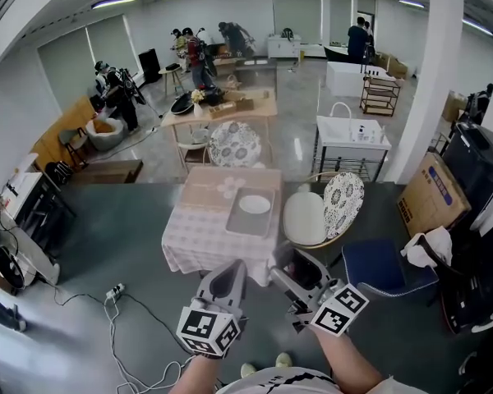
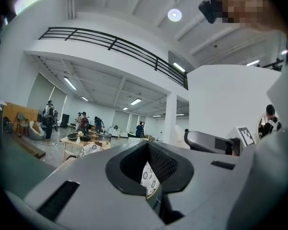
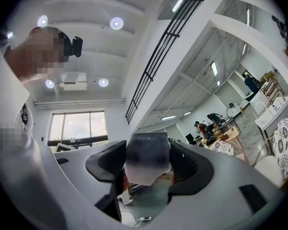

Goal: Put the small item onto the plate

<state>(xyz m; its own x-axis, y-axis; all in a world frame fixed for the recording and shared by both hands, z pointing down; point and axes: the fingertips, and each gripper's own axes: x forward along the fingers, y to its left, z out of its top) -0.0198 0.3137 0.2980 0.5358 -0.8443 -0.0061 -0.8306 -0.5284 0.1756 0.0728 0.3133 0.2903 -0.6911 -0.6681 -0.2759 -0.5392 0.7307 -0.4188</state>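
A white plate (image 1: 255, 204) lies on a grey tray (image 1: 238, 220) on a small table (image 1: 197, 228) with a checked cloth, a few steps ahead of me. Both grippers are held close to my body, well short of the table. My right gripper (image 1: 289, 273) is shut on the small item (image 3: 146, 159), a dark grey block with a pale lower part, which fills the gap between the jaws of the right gripper (image 3: 146, 169). My left gripper (image 1: 228, 279) is shut and empty, and the left gripper (image 2: 151, 178) points up toward the room and ceiling.
A round white chair (image 1: 306, 217) with a patterned back (image 1: 343, 202) stands right of the table, and a blue seat (image 1: 378, 265) is nearer me. Another patterned chair (image 1: 236, 144) stands behind the table. Cables (image 1: 115, 290) trail on the floor at left. A cardboard box (image 1: 431, 191) leans at right.
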